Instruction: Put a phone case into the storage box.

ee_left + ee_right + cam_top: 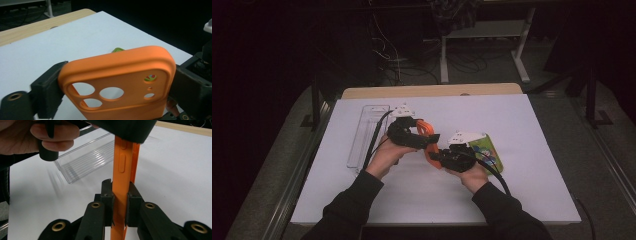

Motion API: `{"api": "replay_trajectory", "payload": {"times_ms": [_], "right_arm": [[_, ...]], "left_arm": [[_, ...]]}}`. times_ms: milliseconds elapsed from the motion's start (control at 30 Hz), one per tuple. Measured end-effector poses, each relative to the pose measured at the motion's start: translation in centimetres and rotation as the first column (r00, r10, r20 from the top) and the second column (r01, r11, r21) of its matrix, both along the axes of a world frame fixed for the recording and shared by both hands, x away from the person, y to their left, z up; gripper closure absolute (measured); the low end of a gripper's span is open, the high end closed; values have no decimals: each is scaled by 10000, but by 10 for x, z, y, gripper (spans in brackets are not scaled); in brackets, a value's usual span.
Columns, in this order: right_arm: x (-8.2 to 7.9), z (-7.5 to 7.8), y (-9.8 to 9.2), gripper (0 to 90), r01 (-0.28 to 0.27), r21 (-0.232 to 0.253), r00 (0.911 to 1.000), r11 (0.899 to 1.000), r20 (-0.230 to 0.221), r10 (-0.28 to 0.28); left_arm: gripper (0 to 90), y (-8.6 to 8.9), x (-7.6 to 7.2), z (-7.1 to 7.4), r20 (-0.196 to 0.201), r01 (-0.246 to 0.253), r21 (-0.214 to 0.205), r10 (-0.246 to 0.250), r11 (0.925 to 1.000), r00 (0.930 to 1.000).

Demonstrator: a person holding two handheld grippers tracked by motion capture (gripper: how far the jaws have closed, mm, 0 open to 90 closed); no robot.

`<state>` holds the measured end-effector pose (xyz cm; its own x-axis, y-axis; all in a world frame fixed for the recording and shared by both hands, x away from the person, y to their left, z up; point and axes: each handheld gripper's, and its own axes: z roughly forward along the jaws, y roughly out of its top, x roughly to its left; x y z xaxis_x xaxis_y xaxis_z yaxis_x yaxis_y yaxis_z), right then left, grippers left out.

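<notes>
An orange phone case point(428, 134) with camera cut-outs is held above the white table between both grippers. My left gripper point(421, 141) spans it edge to edge. In the left gripper view the case point(117, 75) fills the gap, with a black pad point(48, 90) against each side, so the left gripper point(120, 91) is shut on it. My right gripper point(441, 158) clamps the case's near end. In the right gripper view the case point(122, 165) stands edge-on, and the right gripper point(120, 197) has both pads pressed flat on it.
A clear plastic tray point(367, 132) lies at the left of the white sheet point(532, 165), behind the left hand point(50, 135). A green, colourful flat item point(486, 150) lies by the right hand. A wooden table edge point(432, 91) runs along the far side.
</notes>
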<state>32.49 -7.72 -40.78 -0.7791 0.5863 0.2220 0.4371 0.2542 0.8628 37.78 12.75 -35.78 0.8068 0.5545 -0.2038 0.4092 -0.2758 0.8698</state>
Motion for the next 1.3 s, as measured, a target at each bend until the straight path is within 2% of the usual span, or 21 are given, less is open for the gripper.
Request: {"api": "replay_trajectory", "payload": {"times_ms": [200,433,633,800,900,1033,1133,1300], "right_arm": [[0,-2,2,788,-35,-157,10000,9999,26,35],[0,-3,3,787,-65,-343,10000,9994,45,66],[1,-3,3,769,-205,-445,9997,9988,82,208],[3,-2,-1,556,-202,-714,9998,9972,51,206],[4,0,-6,438,-231,-825,9997,9963,-125,222],[4,1,-16,264,-234,-1394,9995,9900,-243,202],[1,3,-27,167,-83,-1721,9998,9851,-213,47],[-2,5,-47,36,122,-1844,9993,9828,-311,-182]], "left_arm": [[129,1,0,0,-24,12,-118,-13,9999,10000],[150,0,-1,0,143,144,102,-146,9998,9998],[157,1,-1,1,98,262,150,-263,9995,9996],[157,2,-2,2,72,210,165,-211,9996,9998],[156,3,-1,3,123,226,210,-228,9995,9997],[156,4,-2,4,79,205,219,-207,9995,9998],[156,6,-2,6,154,227,269,-232,9994,9996],[156,7,-2,11,237,220,381,-229,9990,9995]]}}
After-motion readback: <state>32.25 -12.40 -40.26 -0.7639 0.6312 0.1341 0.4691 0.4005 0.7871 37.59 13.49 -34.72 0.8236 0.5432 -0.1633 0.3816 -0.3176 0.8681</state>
